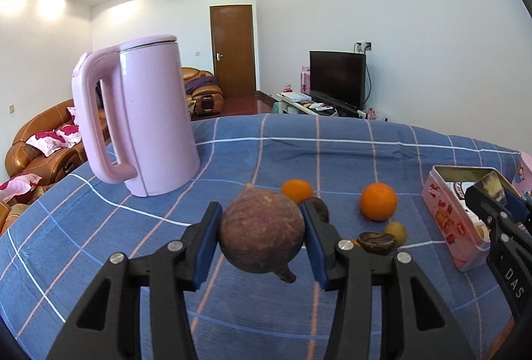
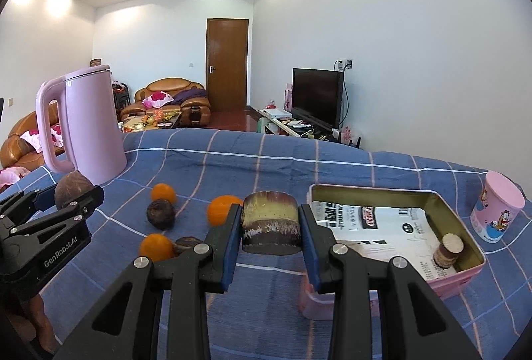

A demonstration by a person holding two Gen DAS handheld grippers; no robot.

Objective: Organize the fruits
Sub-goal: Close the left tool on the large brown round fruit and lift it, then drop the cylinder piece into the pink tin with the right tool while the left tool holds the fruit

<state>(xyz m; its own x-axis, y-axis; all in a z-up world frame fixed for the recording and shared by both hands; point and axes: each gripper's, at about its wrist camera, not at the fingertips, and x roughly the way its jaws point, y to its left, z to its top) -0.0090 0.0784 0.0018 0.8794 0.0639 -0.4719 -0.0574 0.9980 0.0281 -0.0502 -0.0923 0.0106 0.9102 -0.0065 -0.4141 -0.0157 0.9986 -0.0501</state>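
- The left gripper (image 1: pixel 262 240) is clamping a round brown fruit (image 1: pixel 261 232) between its blue pads, holding it clear above the blue checked cloth (image 1: pixel 232 310), out to the kettle side of the pink tin (image 2: pixel 465 273).
- The right gripper (image 2: pixel 271 227) is pinching a short purple-skinned cane piece (image 2: pixel 270 222) just short of the tin's near-left corner.
- Judgement: each hand should be carrying its load over the tin's rim and lowering it onto the paper liner (image 2: pixel 375 223) before loosening, keeping clear of the cane slice (image 2: pixel 447 250) already sitting in the tin's near-right corner.
- The right wrist view is showing the tin's inside, plus a pink cartoon cup (image 2: pixel 498 210) beyond it; the left view is catching only the tin's side wall.
- The left wrist view is showing the brown fruit's stub and the pads' grip, while oranges (image 1: pixel 378 202) and dark fruits are waiting on the cloth left of the tin, toward the pink kettle (image 1: pixel 146 123).
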